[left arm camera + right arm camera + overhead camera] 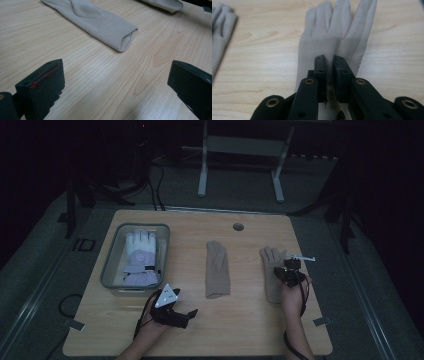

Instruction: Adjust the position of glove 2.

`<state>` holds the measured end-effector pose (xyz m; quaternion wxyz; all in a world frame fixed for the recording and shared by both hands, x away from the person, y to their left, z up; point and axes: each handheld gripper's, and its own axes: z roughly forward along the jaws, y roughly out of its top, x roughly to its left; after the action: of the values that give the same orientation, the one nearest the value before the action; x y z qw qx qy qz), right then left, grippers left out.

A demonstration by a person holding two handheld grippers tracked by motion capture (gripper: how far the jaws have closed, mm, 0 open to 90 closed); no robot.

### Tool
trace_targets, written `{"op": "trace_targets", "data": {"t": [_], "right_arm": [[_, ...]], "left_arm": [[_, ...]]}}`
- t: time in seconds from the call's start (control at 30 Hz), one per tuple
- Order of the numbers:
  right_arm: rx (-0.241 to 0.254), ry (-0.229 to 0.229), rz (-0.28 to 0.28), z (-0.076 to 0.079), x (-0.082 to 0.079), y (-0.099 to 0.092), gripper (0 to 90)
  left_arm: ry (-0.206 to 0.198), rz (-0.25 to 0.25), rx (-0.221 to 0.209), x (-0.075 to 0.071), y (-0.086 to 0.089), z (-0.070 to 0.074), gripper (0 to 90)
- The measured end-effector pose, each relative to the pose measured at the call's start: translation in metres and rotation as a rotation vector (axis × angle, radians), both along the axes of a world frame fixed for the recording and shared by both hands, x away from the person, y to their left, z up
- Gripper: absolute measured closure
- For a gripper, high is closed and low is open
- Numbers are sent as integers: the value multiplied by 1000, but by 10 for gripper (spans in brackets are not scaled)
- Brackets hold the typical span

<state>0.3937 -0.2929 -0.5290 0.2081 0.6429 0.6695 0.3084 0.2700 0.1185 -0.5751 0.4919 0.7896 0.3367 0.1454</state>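
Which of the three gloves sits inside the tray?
The white padded glove, lying in the grey tray at the left; both beige gloves lie on bare wood.

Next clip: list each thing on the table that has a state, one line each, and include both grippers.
Right beige glove: flat on the table, fabric pinched by the right gripper.
Middle beige glove: lying flat, untouched, cuff open.
White and lilac glove: lying inside the bin.
Grey bin: upright, no lid.
Left gripper: open, over bare table, holding nothing.
Right gripper: shut on the right beige glove.
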Motion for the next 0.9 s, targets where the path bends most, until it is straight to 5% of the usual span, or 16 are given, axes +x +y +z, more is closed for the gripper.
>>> {"op": "trace_targets", "data": {"t": [0.2, 0.4, 0.53, 0.73, 0.8, 0.9], "right_arm": [[34, 23, 11, -18, 3, -3, 772], [29, -4, 63, -8, 1, -5, 630], [25, -48, 148, 5, -1, -11, 474], [-14, -98, 319, 18, -3, -28, 443], [-21, -93, 337, 18, -4, -30, 444], [-94, -72, 439, 9, -6, -31, 429]], "left_arm": [[-4, 0, -2, -1, 0, 0, 14], [-3, -1, -5, -1, 0, 0, 14], [-3, -4, -3, -1, 0, 0, 14], [-1, -5, -4, 0, 0, 0, 14], [0, -7, -2, 0, 0, 0, 14], [3, -12, 3, 0, 0, 0, 14]]}}
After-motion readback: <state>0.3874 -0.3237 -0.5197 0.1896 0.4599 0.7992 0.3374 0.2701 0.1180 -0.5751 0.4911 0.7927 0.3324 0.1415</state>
